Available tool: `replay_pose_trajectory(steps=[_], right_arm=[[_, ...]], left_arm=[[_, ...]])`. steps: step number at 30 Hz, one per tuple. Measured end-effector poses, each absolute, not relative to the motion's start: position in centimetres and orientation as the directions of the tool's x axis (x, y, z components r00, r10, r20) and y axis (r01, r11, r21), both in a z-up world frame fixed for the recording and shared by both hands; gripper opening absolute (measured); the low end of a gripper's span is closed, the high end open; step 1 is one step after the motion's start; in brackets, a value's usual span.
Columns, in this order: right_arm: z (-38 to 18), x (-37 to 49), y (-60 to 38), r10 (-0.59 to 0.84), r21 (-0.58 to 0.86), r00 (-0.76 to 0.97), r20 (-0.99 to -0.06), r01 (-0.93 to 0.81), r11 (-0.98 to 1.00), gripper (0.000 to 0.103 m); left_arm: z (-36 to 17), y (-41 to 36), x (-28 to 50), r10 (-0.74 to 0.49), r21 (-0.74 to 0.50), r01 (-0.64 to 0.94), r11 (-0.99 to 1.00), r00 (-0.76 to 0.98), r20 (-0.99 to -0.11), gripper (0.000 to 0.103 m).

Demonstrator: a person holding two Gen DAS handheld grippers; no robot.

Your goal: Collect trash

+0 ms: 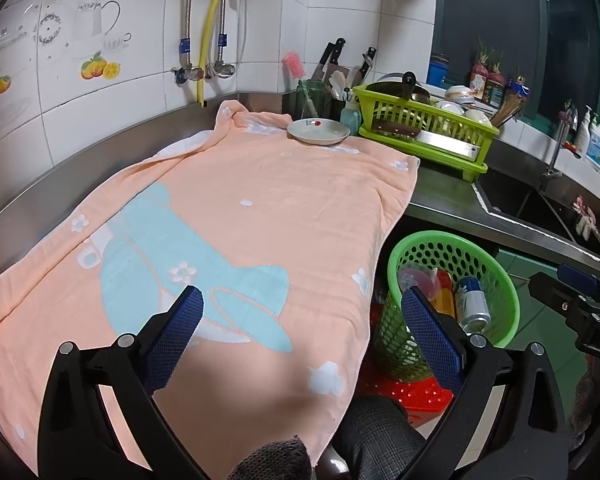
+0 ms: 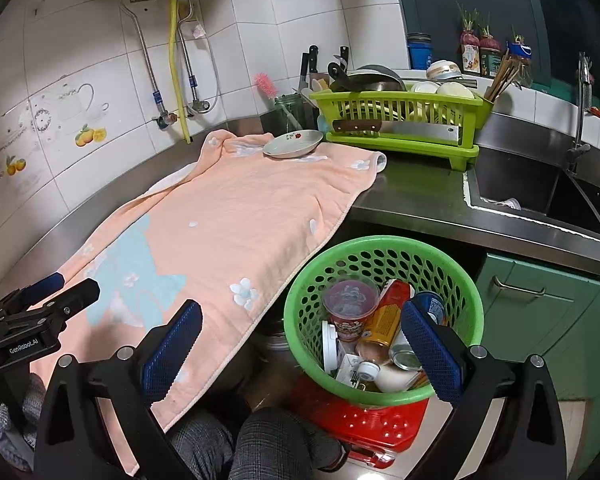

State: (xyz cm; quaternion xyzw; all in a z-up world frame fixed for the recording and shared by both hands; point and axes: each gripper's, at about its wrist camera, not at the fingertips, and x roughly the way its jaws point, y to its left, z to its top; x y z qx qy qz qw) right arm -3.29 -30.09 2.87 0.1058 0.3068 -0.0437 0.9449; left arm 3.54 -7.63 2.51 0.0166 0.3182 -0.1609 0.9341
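Observation:
A round green basket stands on a red stool beside the counter, holding several pieces of trash: a clear cup with a red label, a yellow can, a blue-and-white can and white tubs. My right gripper is open, empty, hovering above the basket's near rim. My left gripper is open and empty above the near edge of the peach towel, left of the basket. The other gripper's body shows at each view's side.
The peach towel with a blue print covers the steel counter. A small plate sits at its far end. A green dish rack with a cleaver and bowls stands behind, a knife block beside it. A sink lies right. A person's knees are below.

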Motion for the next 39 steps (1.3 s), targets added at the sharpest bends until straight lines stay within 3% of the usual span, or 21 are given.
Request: replay_pose_trajectory(steps=[39], right_arm=[[2.78,-3.46,-29.75,-0.006,0.174,0.810,-0.587,0.134,0.976,0.096]], left_arm=[[2.21,-7.70,3.15,-0.286,-0.067,0.311,0.948,0.744,-0.603,0.098]])
